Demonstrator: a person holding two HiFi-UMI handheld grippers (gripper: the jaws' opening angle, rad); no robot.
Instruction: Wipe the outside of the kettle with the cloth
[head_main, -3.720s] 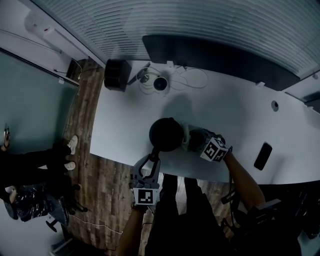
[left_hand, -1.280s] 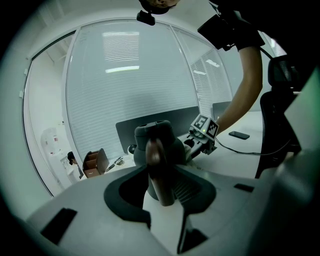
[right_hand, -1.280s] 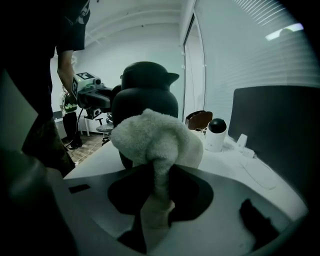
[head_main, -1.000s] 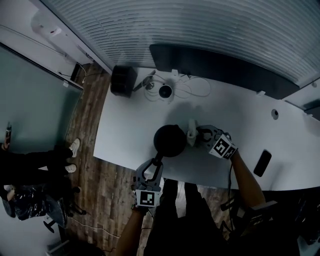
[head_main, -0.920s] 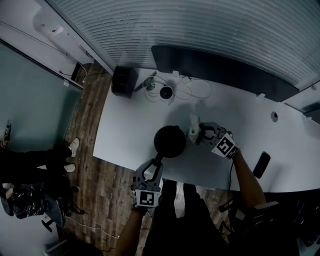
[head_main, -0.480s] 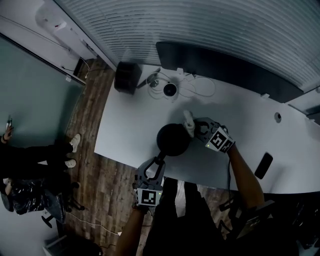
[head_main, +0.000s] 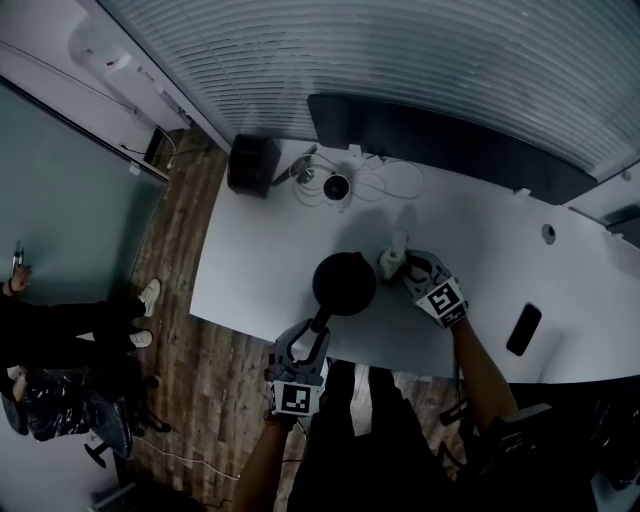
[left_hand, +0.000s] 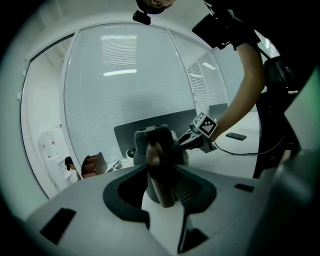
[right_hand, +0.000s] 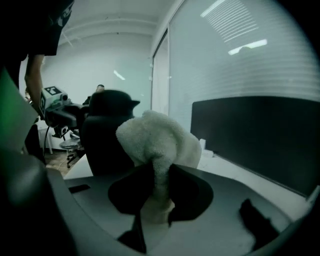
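— Where do we have the kettle (head_main: 344, 283)?
— Upright on the white table (head_main: 250, 250). Our left gripper (head_main: 317, 327) has its handle (left_hand: 156, 165) between jaws that are opening.
— And the cloth (head_main: 392, 262)?
— Clamped in our right gripper (head_main: 408, 272), just beside the kettle. Whether it touches, we can't tell.

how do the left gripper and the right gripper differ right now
Hold: the left gripper has the dark kettle by its handle, which sits between its jaws; the right gripper is shut on the pale cloth.
Jaws: the left gripper's are opening; the right gripper's are clamped.
Place: the left gripper is at the table's near edge, the right gripper over the table beside the kettle.
Shared: both point toward the kettle.
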